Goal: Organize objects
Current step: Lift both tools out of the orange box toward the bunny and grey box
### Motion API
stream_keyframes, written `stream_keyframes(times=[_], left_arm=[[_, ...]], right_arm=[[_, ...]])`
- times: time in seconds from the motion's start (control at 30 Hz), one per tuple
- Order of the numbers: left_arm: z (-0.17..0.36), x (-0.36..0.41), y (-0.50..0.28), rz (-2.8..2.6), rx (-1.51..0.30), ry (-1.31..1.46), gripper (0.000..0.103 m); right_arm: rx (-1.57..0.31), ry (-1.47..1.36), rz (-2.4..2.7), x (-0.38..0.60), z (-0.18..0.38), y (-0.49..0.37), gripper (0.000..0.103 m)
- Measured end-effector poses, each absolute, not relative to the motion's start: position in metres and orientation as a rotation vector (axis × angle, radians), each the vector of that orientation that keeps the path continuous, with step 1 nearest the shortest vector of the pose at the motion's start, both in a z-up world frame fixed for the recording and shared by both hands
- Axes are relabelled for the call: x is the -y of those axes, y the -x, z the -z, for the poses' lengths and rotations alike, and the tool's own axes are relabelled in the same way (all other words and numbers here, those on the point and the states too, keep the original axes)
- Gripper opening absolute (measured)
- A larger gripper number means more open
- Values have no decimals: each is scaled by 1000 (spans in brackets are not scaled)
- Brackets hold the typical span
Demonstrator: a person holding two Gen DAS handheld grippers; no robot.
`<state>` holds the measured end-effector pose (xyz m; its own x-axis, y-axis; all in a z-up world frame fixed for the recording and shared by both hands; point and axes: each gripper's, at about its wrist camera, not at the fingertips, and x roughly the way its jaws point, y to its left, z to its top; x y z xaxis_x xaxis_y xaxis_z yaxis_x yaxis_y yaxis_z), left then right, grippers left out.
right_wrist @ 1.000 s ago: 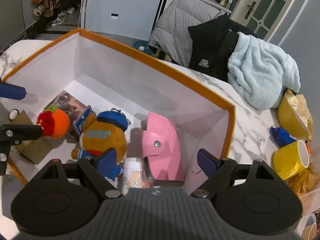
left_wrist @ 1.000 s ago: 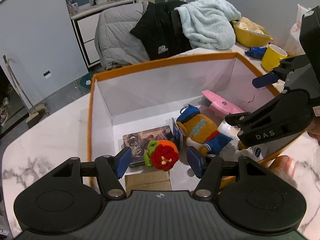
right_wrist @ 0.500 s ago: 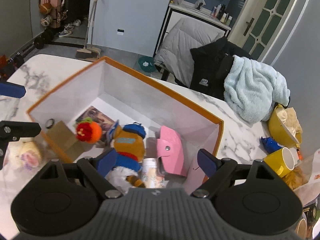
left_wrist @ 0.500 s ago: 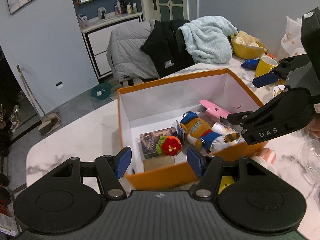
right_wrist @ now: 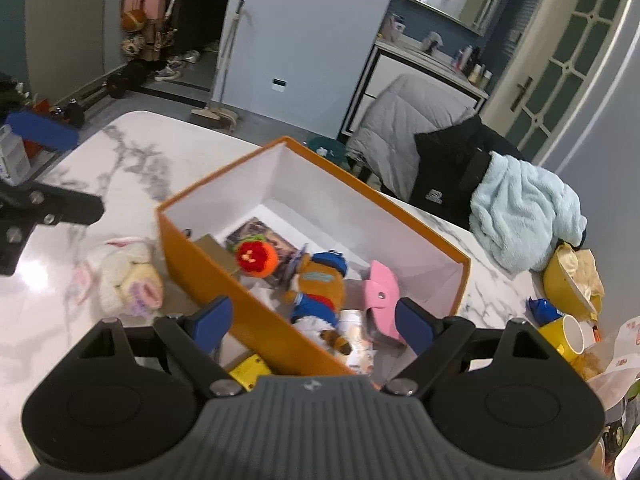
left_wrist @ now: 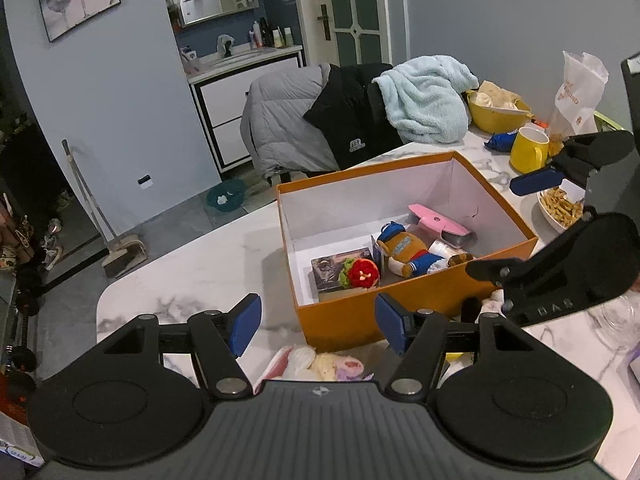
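Observation:
An orange box [left_wrist: 352, 316] [right_wrist: 208, 276] with white inside walls stands on the marble table. In it lie a red and orange knitted toy [left_wrist: 362, 274] [right_wrist: 256, 258], a brown plush bear in blue [left_wrist: 408, 250] [right_wrist: 320, 284], a pink case [left_wrist: 438, 220] [right_wrist: 382, 296] and a picture card [left_wrist: 332, 272]. A white plush rabbit [right_wrist: 120, 276] [left_wrist: 320, 362] lies on the table outside the box's near left corner. My left gripper [left_wrist: 318, 326] is open and empty, above the rabbit. My right gripper [right_wrist: 308, 326] is open and empty, above the box's near wall.
A yellow mug [left_wrist: 528, 150] [right_wrist: 566, 334], a yellow bowl [left_wrist: 498, 114], a blue packet [left_wrist: 500, 140] and a plate of fries [left_wrist: 560, 206] stand at the right. Jackets and a light blue towel [left_wrist: 428, 100] hang behind the table. A yellow object [right_wrist: 248, 368] lies by the box.
Both grippers have pulled up and back out of the box. The whole box and the rabbit beside it have come into view. Both stay open and empty.

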<state>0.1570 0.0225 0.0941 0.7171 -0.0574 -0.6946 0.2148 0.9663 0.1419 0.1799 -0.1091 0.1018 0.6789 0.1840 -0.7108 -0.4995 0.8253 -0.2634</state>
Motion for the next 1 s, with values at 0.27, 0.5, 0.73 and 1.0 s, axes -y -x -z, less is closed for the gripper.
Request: stream_keyframes(times=[0.27, 0.5, 0.73, 1.0], left_arm=[[-63, -37, -148, 141, -785, -193, 79], [-25, -50, -149, 143, -830, -139, 79], [0, -59, -156, 143, -856, -110, 79], [12, -64, -168, 140, -880, -132, 81]], right_arm=[[-762, 479, -420, 102, -79, -164, 89], [-791, 485, -449, 92, -52, -161, 89], [-826, 486, -479, 79, -26, -163, 89], [-853, 445, -537, 66, -1, -164, 89]])
